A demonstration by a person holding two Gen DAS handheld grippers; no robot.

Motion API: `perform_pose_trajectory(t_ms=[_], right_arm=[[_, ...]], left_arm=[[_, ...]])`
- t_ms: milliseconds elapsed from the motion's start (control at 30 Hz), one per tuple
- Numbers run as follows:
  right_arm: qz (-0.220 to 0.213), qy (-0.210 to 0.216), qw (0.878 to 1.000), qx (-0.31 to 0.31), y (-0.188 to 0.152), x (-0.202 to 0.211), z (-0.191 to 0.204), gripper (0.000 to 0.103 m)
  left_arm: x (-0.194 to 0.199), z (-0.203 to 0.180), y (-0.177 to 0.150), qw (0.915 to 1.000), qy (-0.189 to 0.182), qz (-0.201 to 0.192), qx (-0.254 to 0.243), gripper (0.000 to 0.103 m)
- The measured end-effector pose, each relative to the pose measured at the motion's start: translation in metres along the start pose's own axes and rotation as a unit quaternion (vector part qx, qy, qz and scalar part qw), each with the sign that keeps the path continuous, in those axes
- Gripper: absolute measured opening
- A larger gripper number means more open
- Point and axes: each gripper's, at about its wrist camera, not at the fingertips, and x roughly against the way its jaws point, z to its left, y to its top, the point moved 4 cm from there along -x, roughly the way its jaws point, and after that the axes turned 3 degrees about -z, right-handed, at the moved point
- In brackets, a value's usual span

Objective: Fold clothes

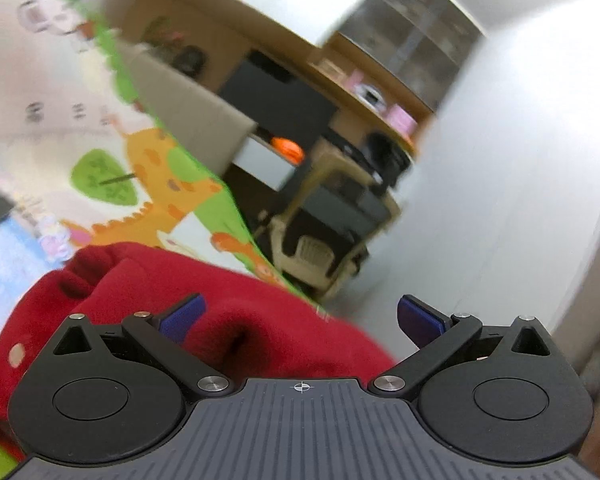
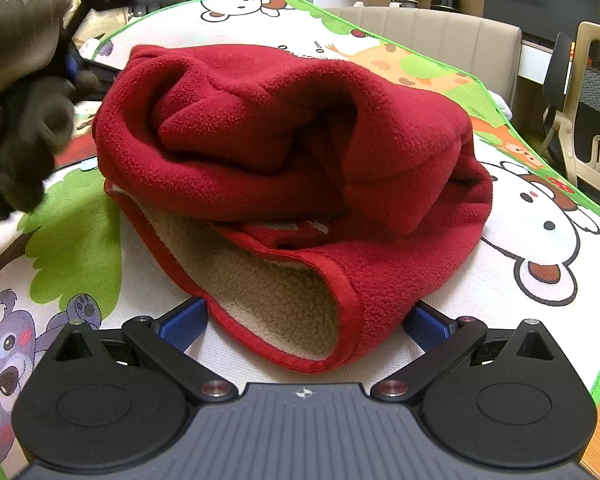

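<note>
Two grippers work over one red fleece garment (image 2: pixel 292 168), which lies bunched in a loose heap on the cartoon-printed play mat (image 2: pixel 540 232).

Nearest the right wrist camera, the right gripper (image 2: pixel 304 320) has its jaws spread wide and grips nothing. Its blue pads (image 2: pixel 184 322) sit on either side of the garment's near hem, where the beige lining (image 2: pixel 276 300) is turned outward. The hem lies between the jaws, not pinched.

Risk, as a judgement: closing here may catch only the bound edge, or one layer of several, so that a lift drags the heap rather than opens it. The thick fleece may also slip from the pads. The crumpled folds at the garment's centre hide sleeves and seams, so a fold started now is likely to come out uneven.

Beyond the garment's left side, the right view shows a blurred gloved hand (image 2: pixel 24 112) holding dark hardware; that blur suggests motion.

The left wrist view shows the left gripper (image 1: pixel 300 320) with jaws apart and empty, raised above the garment's edge and tilted toward the room. Only this view shows that state. Only the right view shows the garment's full outline and the exposed lining.
</note>
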Motion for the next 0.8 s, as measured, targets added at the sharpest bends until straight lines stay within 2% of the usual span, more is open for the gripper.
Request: perform_pose_trajectory(t_ms=[67,133,233,267,333,433,567,700,800], right_arm=[[0.0,0.0,1.0,0.0,0.001,0.0,-0.001,0.103],[0.0,0.0,1.0,0.0,0.001,0.0,-0.001,0.103],[0.001,0.0,1.0,0.001,0.001,0.0,-0.001,0.103],[0.001,0.0,1.0,0.001,0.001,0.0,-0.001,0.103],[0.001,0.0,1.0,0.001,0.001,0.0,-0.001,0.103],[0.001,0.0,1.0,0.001,0.001,0.0,-0.001,0.103],[0.001,-0.001,1.0,0.001,0.001,0.0,0.0,0.103],[0.001,-0.001,1.0,0.001,0.001,0.0,0.0,0.103],[0.001,-0.001,1.0,0.001,0.001,0.0,0.0,0.103]], left_arm=[[0.003,0.0,0.003,0.9989,0.037,0.002,0.029,0.103],[0.006,0.003,0.001,0.997,0.058,-0.004,0.05,0.103],[0.014,0.012,-0.001,0.9929,0.06,-0.018,0.101,0.103],[0.015,0.011,-0.002,0.9926,0.056,-0.01,0.107,0.103],[0.016,0.003,-0.003,0.9918,0.071,-0.008,0.106,0.103],[0.022,-0.008,0.001,0.9951,0.071,-0.01,0.067,0.103],[0.04,-0.013,0.0,0.9989,0.014,0.031,0.031,0.103],[0.059,-0.008,-0.005,0.9983,0.036,0.011,-0.044,0.103],[0.061,-0.013,-0.021,0.9922,0.052,0.009,-0.113,0.103]])
